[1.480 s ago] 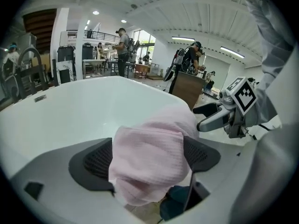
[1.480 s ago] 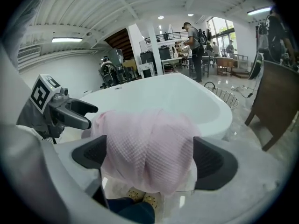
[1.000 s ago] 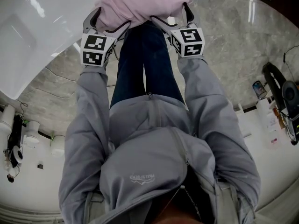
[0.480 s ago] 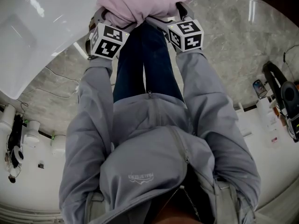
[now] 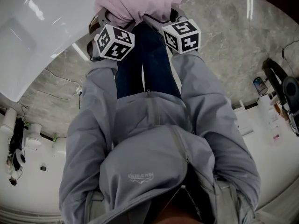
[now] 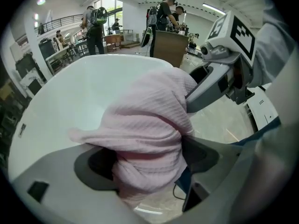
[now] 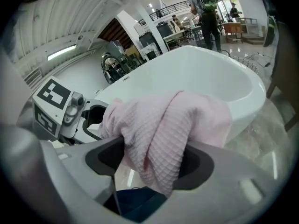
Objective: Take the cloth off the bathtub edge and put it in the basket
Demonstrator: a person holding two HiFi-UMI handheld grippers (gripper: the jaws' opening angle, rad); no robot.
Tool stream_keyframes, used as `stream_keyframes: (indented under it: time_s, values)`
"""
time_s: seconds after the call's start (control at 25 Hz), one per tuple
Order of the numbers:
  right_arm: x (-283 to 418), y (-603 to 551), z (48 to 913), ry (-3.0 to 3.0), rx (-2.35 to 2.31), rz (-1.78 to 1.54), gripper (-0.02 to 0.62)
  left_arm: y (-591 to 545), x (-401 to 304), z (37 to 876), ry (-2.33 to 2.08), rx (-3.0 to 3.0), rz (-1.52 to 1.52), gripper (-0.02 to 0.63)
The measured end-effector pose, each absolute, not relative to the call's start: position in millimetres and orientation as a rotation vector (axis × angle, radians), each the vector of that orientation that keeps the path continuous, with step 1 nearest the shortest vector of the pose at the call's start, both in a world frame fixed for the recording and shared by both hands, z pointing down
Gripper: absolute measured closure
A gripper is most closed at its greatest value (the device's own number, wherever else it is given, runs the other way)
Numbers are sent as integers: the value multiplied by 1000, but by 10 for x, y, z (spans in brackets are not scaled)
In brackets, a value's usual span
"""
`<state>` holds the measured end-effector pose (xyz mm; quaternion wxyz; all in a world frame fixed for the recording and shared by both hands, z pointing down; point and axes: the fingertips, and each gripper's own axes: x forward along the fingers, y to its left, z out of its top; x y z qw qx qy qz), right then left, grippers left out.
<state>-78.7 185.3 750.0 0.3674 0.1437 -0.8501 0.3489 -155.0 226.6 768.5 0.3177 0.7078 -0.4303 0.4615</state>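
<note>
At 12 o'clock in the head view, the pink cloth (image 5: 140, 3) drapes over the bathtub edge (image 5: 51, 17). The left gripper (image 6: 147, 160) is clamped on it, and the right gripper (image 7: 152, 161) has just been closing on a fold. It looks soft, light and floppy, so grab the bunched folds.

Grey zip jacket (image 5: 154, 167), navy trousers (image 5: 148, 59)

Counting now: 1 pink cloth (image 5: 140, 1) and 1 white bathtub (image 5: 42, 22) are showing. 2 grippers are in play, left gripper (image 6: 145, 160) & right gripper (image 7: 156, 160), carrying 2 marker cubes (image 5: 114, 42), 1 each. Right gripper's fingers have just been closing w/ the cloth between them. At least 4 ppl (image 6: 96, 24) are standing in the bkgd.
</note>
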Motion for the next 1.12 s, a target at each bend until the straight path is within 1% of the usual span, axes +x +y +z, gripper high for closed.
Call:
stream_keyframes:
  time_s: [0.08,0.12,0.2,0.28,0.36,0.44,0.52,0.56,0.76,1.12]
  values:
    - [-762,1831,7449,-2176,365,900,313,2258,-1525,7658,-1130,1867,1225,169]
    - [-749,1824,7425,-2173,362,895,339,2257,-1519,7644,-1132,1866,1227,186]
    - [-734,1824,7381,-2167,352,881,377,2254,-1507,7616,-1130,1865,1239,249]
    - [-749,1816,7340,-2160,347,872,404,2231,-1497,7586,-1116,1874,1254,278]
    - [-779,1807,7284,-2155,348,870,435,2206,-1495,7534,-1102,1886,1258,323]
    - [-811,1820,7209,-2152,343,864,450,2201,-1488,7449,-1096,1896,1244,383]
    - [-841,1854,7126,-2151,328,867,464,2219,-1479,7355,-1099,1901,1218,459]
    - [-846,1874,7083,-2150,322,873,469,2237,-1469,7314,-1100,1901,1207,482]
    - [-821,1901,6829,-2155,320,870,486,2256,-1407,7061,-1096,1904,1153,509]
    - [-774,1888,6062,-2227,308,870,496,2216,-1326,6237,-1085,2020,1056,516]
